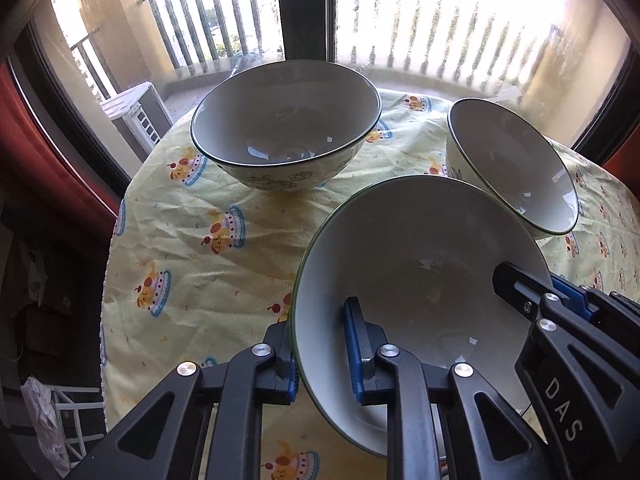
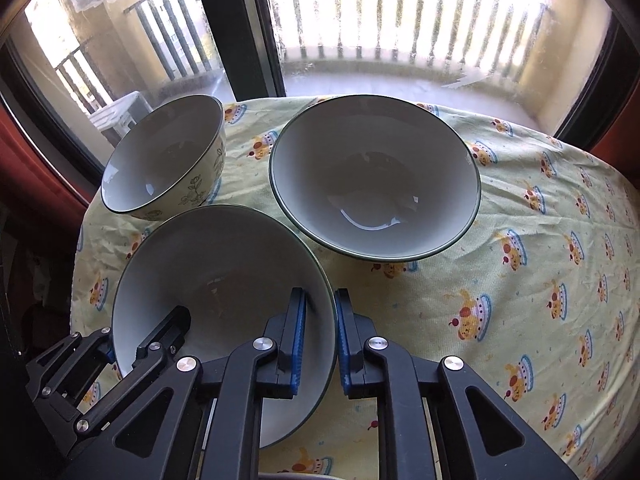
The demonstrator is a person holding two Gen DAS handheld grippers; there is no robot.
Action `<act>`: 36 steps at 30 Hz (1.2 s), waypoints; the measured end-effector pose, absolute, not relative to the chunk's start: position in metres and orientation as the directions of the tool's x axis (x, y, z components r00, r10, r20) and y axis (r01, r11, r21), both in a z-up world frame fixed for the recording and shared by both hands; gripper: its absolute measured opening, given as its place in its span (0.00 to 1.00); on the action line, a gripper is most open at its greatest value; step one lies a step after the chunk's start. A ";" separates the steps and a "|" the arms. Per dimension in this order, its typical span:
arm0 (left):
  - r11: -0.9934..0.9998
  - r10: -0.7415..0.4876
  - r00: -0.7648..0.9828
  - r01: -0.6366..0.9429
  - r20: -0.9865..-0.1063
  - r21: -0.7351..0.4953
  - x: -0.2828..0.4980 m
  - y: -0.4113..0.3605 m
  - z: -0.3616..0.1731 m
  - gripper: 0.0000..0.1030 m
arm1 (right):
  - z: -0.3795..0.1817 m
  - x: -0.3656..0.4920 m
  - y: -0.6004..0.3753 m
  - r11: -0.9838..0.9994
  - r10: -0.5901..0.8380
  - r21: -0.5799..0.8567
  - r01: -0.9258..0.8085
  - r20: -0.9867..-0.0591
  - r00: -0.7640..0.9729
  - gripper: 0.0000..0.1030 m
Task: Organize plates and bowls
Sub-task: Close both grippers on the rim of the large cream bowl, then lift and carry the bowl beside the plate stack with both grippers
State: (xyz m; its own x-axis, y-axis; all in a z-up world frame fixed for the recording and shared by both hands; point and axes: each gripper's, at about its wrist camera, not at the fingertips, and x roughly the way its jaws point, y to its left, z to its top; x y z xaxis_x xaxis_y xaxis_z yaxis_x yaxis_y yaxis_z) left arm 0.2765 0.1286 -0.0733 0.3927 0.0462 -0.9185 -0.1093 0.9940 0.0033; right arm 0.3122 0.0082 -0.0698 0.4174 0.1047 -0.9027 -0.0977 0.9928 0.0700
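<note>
Three white bowls with dark green rims stand on a table under a yellow cartoon-print cloth. The nearest bowl is held from both sides. My left gripper is shut on its left rim, one finger outside and one inside. My right gripper is shut on its right rim in the same way. Each gripper also shows in the other's view, the right gripper and the left gripper. A flower-patterned bowl sits far left. A third bowl sits far right.
The table's rounded edge drops off at the left, with dark clutter below. A large window with a dark centre frame rises right behind the table. Red curtains hang at the sides. Bare cloth stretches to the right.
</note>
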 end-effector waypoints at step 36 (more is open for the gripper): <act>0.992 -0.084 0.427 0.119 -0.900 -0.037 0.179 -0.011 -0.031 0.17 | -0.014 0.167 -0.136 0.994 0.000 0.053 0.095 -0.872 0.489 0.15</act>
State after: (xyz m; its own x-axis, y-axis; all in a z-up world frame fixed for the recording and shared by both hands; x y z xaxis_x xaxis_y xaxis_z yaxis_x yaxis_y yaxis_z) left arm 0.1786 -0.0105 -0.0307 0.4275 -0.0844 -0.9001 0.1186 0.9923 -0.0367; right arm 0.1668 -0.1355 -0.0137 0.4889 -0.0002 -0.8723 0.0952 0.9940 0.0531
